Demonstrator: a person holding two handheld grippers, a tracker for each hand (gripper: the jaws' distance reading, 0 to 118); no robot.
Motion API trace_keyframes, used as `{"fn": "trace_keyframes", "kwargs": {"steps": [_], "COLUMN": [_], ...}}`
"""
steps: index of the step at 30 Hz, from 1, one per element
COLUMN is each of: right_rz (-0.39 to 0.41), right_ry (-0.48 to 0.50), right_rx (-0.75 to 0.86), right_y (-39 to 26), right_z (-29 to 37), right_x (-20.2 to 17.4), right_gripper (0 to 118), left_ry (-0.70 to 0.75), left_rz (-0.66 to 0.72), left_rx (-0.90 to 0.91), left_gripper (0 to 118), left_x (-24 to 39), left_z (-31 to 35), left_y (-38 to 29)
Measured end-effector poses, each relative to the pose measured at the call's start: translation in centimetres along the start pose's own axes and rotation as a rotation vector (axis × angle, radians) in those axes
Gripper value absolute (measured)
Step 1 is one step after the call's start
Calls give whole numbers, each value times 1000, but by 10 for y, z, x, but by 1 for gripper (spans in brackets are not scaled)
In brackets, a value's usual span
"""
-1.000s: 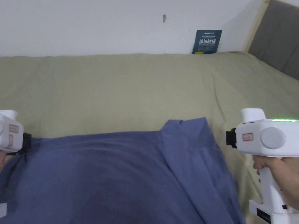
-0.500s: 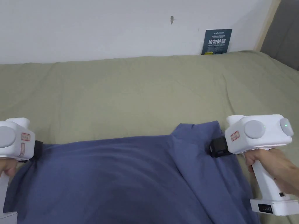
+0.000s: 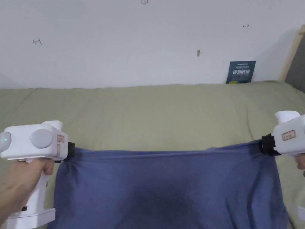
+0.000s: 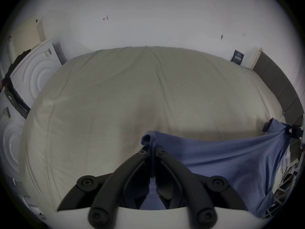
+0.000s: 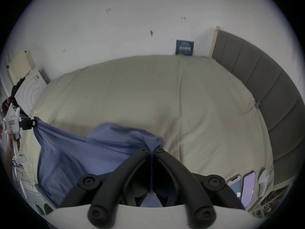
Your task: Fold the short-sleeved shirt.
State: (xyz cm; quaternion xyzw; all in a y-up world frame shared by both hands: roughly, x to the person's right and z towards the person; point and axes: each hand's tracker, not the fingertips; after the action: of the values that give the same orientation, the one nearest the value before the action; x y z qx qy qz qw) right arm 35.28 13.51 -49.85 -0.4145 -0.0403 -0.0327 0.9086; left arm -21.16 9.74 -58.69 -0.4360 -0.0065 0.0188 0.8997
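Over olive bed [image 3: 155,113], taut blue shirt [image 3: 166,185]

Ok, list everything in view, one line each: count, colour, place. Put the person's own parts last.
shirt: one, blue, held up over the bed, stretched between both grippers
bed sheet: one, beige-green, covering the bed
sign: one, dark blue, against the wall behind the bed
headboard: one, grey, padded, right of the bed
phones: two, near right bed edge
left gripper: white body, black jaws, shut on the shirt's left corner
right gripper: same, shut on the right corner
left hand: on the left gripper's handle
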Motion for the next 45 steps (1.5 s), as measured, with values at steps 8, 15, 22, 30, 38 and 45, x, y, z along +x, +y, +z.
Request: {"fn": "trace_keyframes", "kwargs": {"steps": [8, 15, 22, 30, 38, 45], "right_rz": [41, 77, 73, 67, 70, 69], "right_ry": [30, 25, 29, 44, 41, 37], "right_rx": [239, 450, 582, 626, 614, 590], "right_y": [37, 60, 84, 99, 104, 123], "right_z": [159, 287, 367, 391, 380, 354], "right_x": [-15, -27, -37, -49, -49, -51], "right_gripper": [2, 2, 2, 2, 2, 2], "left_ry": [-6, 25, 66, 81, 80, 106], "left_rz": [17, 21, 14, 28, 47, 35], "left_rx": [214, 414, 530, 578, 556, 553], "left_gripper": [3, 3, 3, 3, 3, 3], "left_x": [-19, -30, -37, -35, -39, -33], "left_z": [176, 317, 393, 408, 407, 383], "left_y": [21, 35, 44, 45, 57, 71]}}
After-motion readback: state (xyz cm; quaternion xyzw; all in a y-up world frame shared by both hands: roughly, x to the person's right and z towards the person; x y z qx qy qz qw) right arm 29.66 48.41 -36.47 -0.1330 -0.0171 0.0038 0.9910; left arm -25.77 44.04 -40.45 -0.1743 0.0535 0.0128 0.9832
